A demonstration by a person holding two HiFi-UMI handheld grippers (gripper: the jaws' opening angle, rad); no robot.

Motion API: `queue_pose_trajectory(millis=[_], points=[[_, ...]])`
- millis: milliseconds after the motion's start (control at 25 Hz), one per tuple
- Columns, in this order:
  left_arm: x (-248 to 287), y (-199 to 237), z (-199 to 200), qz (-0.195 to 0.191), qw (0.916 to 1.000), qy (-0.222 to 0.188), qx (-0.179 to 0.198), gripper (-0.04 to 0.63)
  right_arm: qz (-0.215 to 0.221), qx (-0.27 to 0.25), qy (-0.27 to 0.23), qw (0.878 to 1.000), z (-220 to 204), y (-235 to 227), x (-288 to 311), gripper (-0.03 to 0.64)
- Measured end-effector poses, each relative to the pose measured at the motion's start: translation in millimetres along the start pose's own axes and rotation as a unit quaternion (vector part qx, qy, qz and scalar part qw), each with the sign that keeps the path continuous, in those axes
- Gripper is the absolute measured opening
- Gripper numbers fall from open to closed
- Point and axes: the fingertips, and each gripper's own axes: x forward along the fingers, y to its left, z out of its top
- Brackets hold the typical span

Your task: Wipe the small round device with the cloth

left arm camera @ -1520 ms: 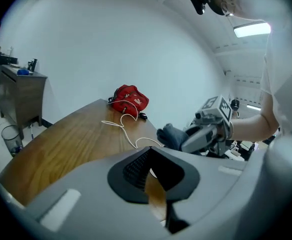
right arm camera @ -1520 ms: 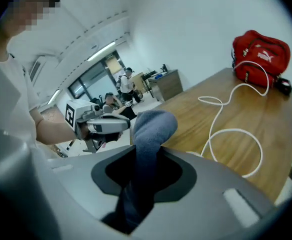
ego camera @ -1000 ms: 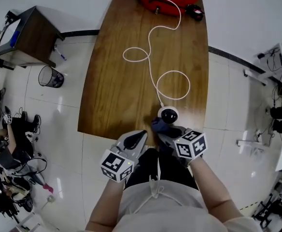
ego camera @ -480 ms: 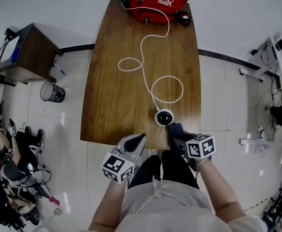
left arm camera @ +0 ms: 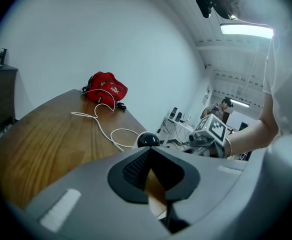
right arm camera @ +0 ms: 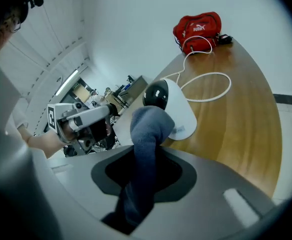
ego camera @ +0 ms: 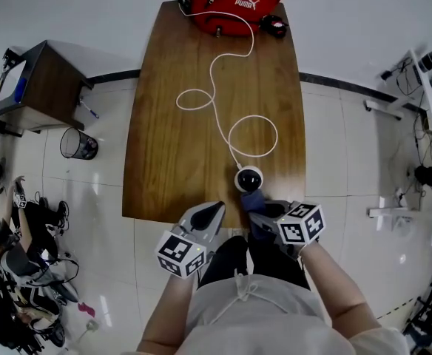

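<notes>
The small round device (ego camera: 249,178), a white shell with a black dome, stands near the front edge of the wooden table (ego camera: 171,146). It also shows in the left gripper view (left arm camera: 148,140) and the right gripper view (right arm camera: 168,106). My right gripper (ego camera: 260,211) is shut on a dark blue cloth (ego camera: 254,200). The cloth's bunched end (right arm camera: 148,129) stands up past the gripper (right arm camera: 146,164) against the device's near side. My left gripper (ego camera: 216,209) hangs at the table's front edge, left of the device, shut (left arm camera: 151,154) with nothing in it.
A white cable (ego camera: 212,98) loops from the device across the table to a red bag (ego camera: 234,2) at the far end, with a small black object (ego camera: 274,26) beside it. A side table (ego camera: 42,72) and a waste bin (ego camera: 77,144) stand on the floor at left.
The right gripper swung the cloth from the device's left-near side to its right-near side, then back to just in front of it. The left gripper has kept still.
</notes>
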Motion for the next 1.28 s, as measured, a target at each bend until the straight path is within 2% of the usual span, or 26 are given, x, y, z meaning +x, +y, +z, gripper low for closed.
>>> queue_pose_trajectory(millis=[240, 320, 400, 520, 600, 680, 760, 880, 960, 1080, 1280], points=[[-7.9, 11.9, -16.9, 0.023, 0.9996, 0.008, -0.010, 0.006, -0.007, 0.058, 0.020, 0.998, -27.1, -31.8, 13.0, 0.103], [-11.6, 15.5, -22.9, 0.032, 0.9993, 0.009, -0.017, 0.006, -0.001, 0.053, 0.025, 0.998, -25.2, -25.2, 7.6, 0.103], [-13.2, 14.1, -25.2, 0.035, 0.9991, 0.005, -0.022, 0.006, 0.018, 0.013, 0.031, 0.999, -19.2, -3.4, -3.9, 0.103], [-10.3, 8.2, -18.5, 0.033, 0.9993, -0.003, -0.019, 0.006, 0.043, -0.091, 0.020, 0.995, 15.4, 36.6, -24.5, 0.103], [-8.6, 5.3, -9.2, 0.031, 0.9993, -0.013, -0.014, 0.006, 0.060, -0.133, -0.018, 0.989, 58.9, 57.3, -35.2, 0.103], [-9.6, 4.4, 1.3, 0.034, 0.9991, -0.025, -0.009, 0.006, 0.071, -0.140, -0.067, 0.985, 108.9, 65.3, -39.8, 0.104], [-14.5, 5.4, 7.8, 0.043, 0.9985, -0.034, -0.008, 0.006, 0.051, -0.155, -0.085, 0.983, 144.6, 59.4, -33.7, 0.104], [-21.6, 7.8, 7.9, 0.057, 0.9977, -0.035, -0.011, 0.006, -0.013, -0.220, -0.042, 0.974, 159.3, 43.0, -11.0, 0.104], [-25.7, 9.7, 5.4, 0.063, 0.9974, -0.033, -0.013, 0.006, -0.037, -0.253, -0.016, 0.967, 155.6, 37.1, 2.8, 0.104], [-30.9, 15.4, 0.9, 0.070, 0.9967, -0.036, -0.022, 0.006, -0.049, -0.264, -0.007, 0.963, 150.4, 30.8, 13.3, 0.104], [-30.5, 18.1, 0.2, 0.056, 0.9977, -0.034, -0.017, 0.008, -0.080, -0.260, -0.016, 0.962, 158.6, 9.6, 1.4, 0.104]])
